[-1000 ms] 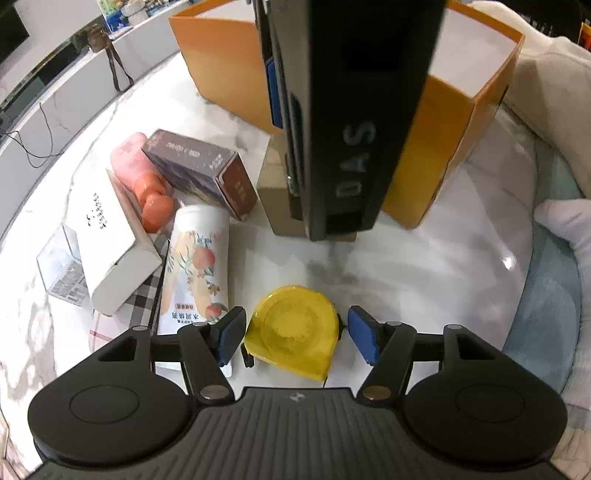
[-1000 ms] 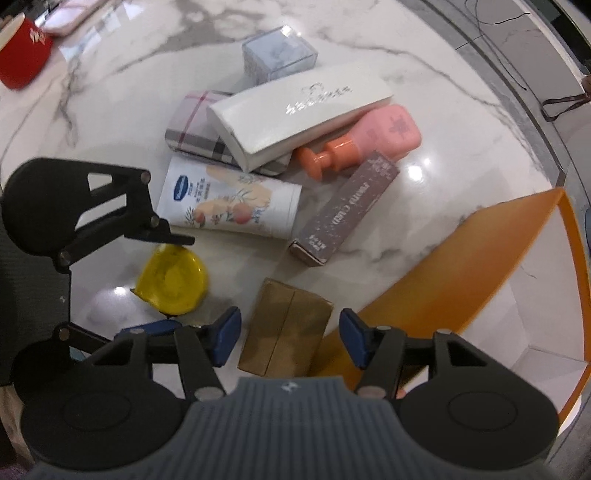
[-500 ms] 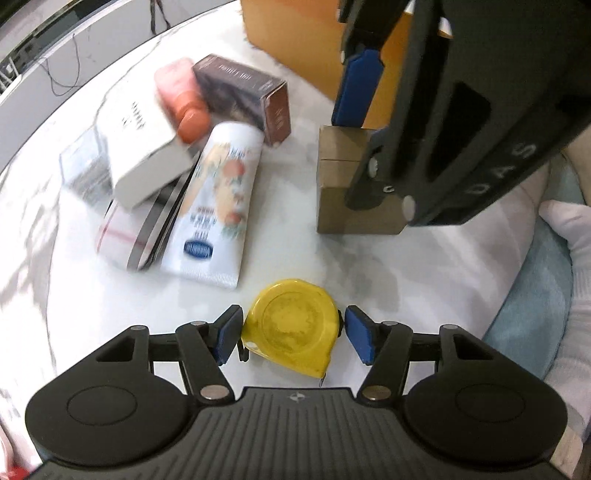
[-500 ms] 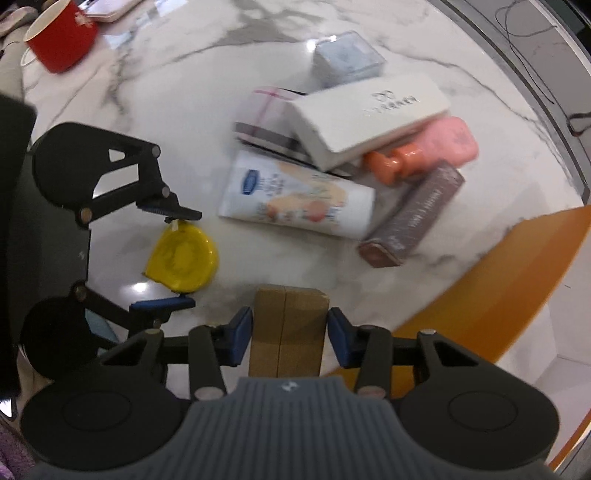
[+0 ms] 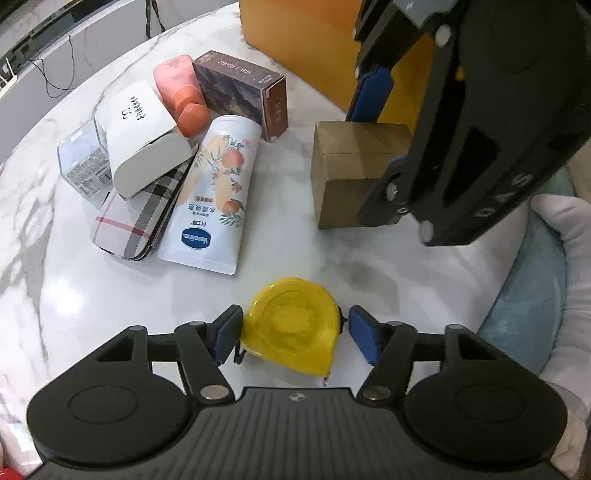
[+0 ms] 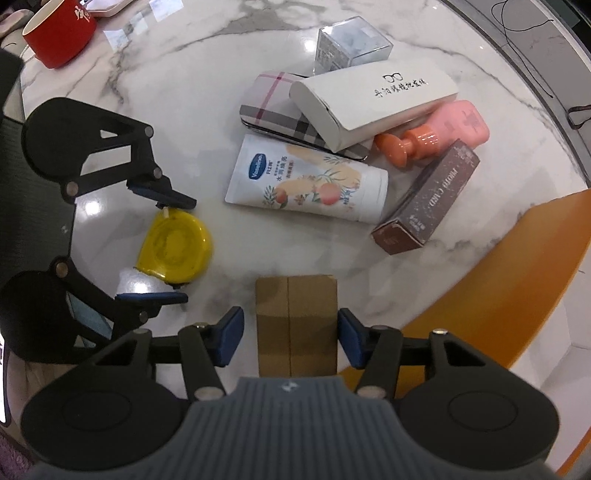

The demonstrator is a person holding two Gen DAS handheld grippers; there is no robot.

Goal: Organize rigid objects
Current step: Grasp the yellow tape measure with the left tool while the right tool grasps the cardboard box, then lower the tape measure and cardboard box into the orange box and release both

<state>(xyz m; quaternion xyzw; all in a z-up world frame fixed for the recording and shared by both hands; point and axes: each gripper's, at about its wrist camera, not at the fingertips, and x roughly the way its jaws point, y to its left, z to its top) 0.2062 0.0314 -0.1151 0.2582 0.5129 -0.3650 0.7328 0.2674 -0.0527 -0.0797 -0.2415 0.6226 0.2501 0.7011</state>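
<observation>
Two grippers straddle two things on the white marble table (image 5: 369, 258) — a tape measure and a wooden block.

The left gripper (image 5: 293, 328) brackets the round yellow tape measure (image 5: 291, 325); its jaws have just been closing, one blue pad touching the case, the other just clear of it. The right gripper (image 6: 290, 336) points down over the plain brown wooden block (image 6: 295, 321); its jaws have just been opening, with a sliver of gap on each side. Beyond lie a white peach-printed lotion tube (image 6: 306, 188), a brown card box (image 6: 428, 199), a pink pump bottle (image 6: 436, 136), a white glasses case (image 6: 373, 99) on a plaid case (image 6: 273, 107), and a clear plastic box (image 6: 351, 44). An orange cardboard box (image 6: 491, 295) stands to the right — a red mug (image 6: 59, 33) sits far left.
</observation>
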